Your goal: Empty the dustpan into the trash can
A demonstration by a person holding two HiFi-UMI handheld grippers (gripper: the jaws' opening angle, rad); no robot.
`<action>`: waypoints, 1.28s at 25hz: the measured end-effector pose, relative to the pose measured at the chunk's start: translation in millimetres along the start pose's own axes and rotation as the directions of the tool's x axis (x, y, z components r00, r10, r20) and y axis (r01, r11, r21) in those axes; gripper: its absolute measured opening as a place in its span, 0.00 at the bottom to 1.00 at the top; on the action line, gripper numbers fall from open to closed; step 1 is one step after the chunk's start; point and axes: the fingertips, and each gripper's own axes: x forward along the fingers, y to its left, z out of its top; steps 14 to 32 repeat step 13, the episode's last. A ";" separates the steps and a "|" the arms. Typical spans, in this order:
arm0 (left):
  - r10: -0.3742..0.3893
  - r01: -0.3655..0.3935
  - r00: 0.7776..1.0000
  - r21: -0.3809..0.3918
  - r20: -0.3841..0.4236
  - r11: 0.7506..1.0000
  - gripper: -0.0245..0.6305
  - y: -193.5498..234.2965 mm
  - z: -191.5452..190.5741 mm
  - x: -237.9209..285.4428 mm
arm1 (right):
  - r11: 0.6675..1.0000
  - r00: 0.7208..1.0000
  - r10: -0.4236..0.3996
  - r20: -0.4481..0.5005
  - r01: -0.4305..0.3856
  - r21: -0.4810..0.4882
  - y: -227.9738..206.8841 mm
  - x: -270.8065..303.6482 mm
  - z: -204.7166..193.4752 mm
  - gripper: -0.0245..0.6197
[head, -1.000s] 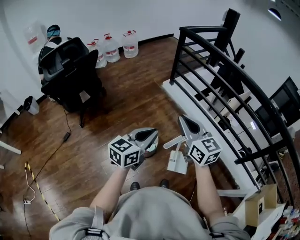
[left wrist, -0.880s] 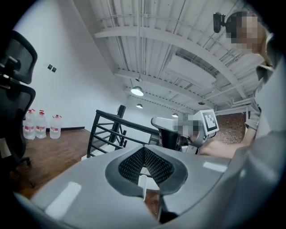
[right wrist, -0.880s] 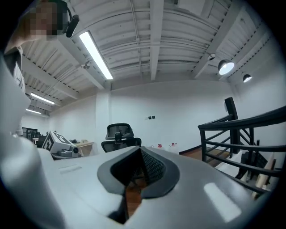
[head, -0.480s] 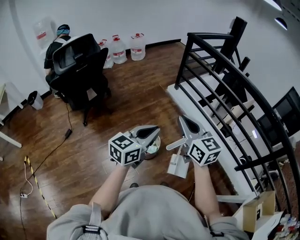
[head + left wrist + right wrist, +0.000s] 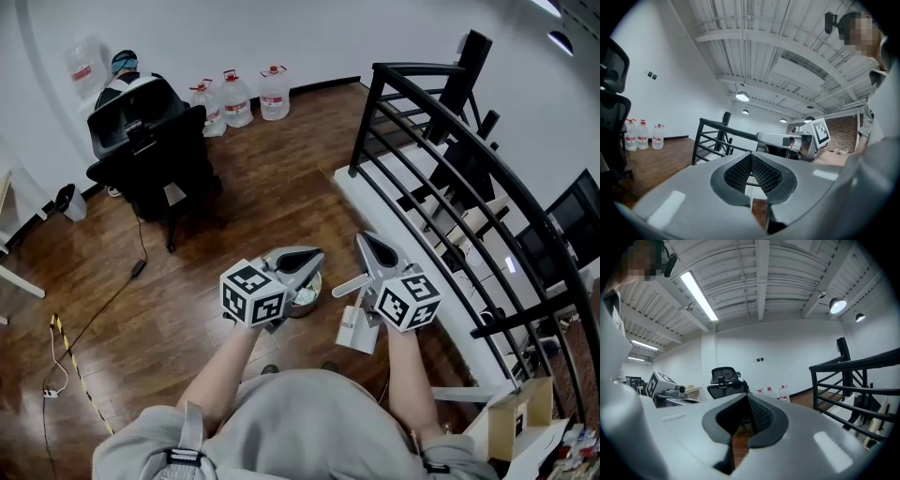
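In the head view a small round trash can (image 5: 306, 294) with some rubbish in it stands on the wood floor, partly hidden under my left gripper (image 5: 316, 254). A white dustpan (image 5: 357, 330) stands on the floor just right of it, its pale handle (image 5: 345, 286) slanting up beside my right gripper (image 5: 365, 239). Both grippers are held level in front of me, a little apart, each shut with nothing between the pads. The left gripper view shows the left gripper (image 5: 750, 155) with the right gripper (image 5: 787, 139) beyond. The right gripper (image 5: 746, 397) shows shut in its own view.
A black railing (image 5: 441, 141) and a white ledge (image 5: 394, 220) run along the right. A black office chair (image 5: 150, 141) with a seated person behind it stands at the back left, near several water jugs (image 5: 239, 97). A cable (image 5: 70, 361) lies on the floor at left.
Both grippers keep their places over the trash can and dustpan. The head view has shifted slightly, and the office chair at the back has turned a little.
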 end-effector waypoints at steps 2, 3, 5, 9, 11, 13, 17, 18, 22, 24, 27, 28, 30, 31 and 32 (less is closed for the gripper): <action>-0.004 0.004 1.000 0.002 -0.003 1.000 0.02 -1.1 0.3 1.9 | 1.000 1.000 0.000 -0.004 0.000 0.003 -0.6 -1.1 -1.0 0.04; -0.006 0.006 1.000 0.003 -0.004 1.000 0.02 -1.9 0.6 2.8 | 1.000 1.000 -0.001 -0.005 0.001 0.004 -1.0 -2.0 -1.2 0.04; -0.010 0.010 1.000 0.005 -0.006 1.000 0.02 -3.7 0.3 4.7 | 1.000 1.000 -0.002 -0.004 0.002 0.006 -2.3 -4.0 -1.5 0.04; -0.013 0.013 1.000 0.005 -0.012 1.000 0.02 -4.4 -2.1 8.2 | 1.000 1.000 0.000 -0.004 0.000 0.009 -4.7 -5.1 -2.5 0.04; -0.015 0.015 1.000 0.003 -0.015 1.000 0.02 -5.0 -3.1 9.8 | 1.000 1.000 0.002 -0.004 -0.002 0.011 -5.4 -5.3 -2.7 0.04; -0.017 0.017 1.000 0.001 -0.017 1.000 0.02 -5.8 -3.9 11.3 | 1.000 1.000 0.006 -0.003 -0.006 0.014 -5.9 -5.8 -2.7 0.04; -0.017 0.017 1.000 0.001 -0.017 1.000 0.02 -5.8 -3.9 11.3 | 1.000 1.000 0.006 -0.003 -0.006 0.014 -5.9 -5.8 -2.7 0.04; -0.017 0.017 1.000 0.001 -0.017 1.000 0.02 -5.8 -3.9 11.3 | 1.000 1.000 0.006 -0.003 -0.006 0.014 -5.9 -5.8 -2.7 0.04; -0.017 0.017 1.000 0.001 -0.017 1.000 0.02 -5.8 -3.9 11.3 | 1.000 1.000 0.006 -0.003 -0.006 0.014 -5.9 -5.8 -2.7 0.04; -0.017 0.017 1.000 0.001 -0.017 1.000 0.02 -5.8 -3.9 11.3 | 1.000 1.000 0.006 -0.003 -0.006 0.014 -5.9 -5.8 -2.7 0.04; -0.017 0.017 1.000 0.001 -0.017 1.000 0.02 -5.8 -3.9 11.3 | 1.000 1.000 0.006 -0.003 -0.006 0.014 -5.9 -5.8 -2.7 0.04; -0.017 0.017 1.000 0.001 -0.017 1.000 0.02 -5.8 -3.9 11.3 | 1.000 1.000 0.006 -0.003 -0.006 0.014 -5.9 -5.8 -2.7 0.04; -0.017 0.017 1.000 0.001 -0.017 1.000 0.02 -5.8 -3.9 11.3 | 1.000 1.000 0.006 -0.003 -0.006 0.014 -5.9 -5.8 -2.7 0.04; -0.017 0.017 1.000 0.001 -0.017 1.000 0.02 -5.8 -3.9 11.3 | 1.000 1.000 0.006 -0.003 -0.006 0.014 -5.9 -5.8 -2.7 0.04; -0.017 0.017 1.000 0.001 -0.017 1.000 0.02 -5.8 -3.9 11.3 | 1.000 1.000 0.006 -0.003 -0.006 0.014 -5.9 -5.8 -2.7 0.04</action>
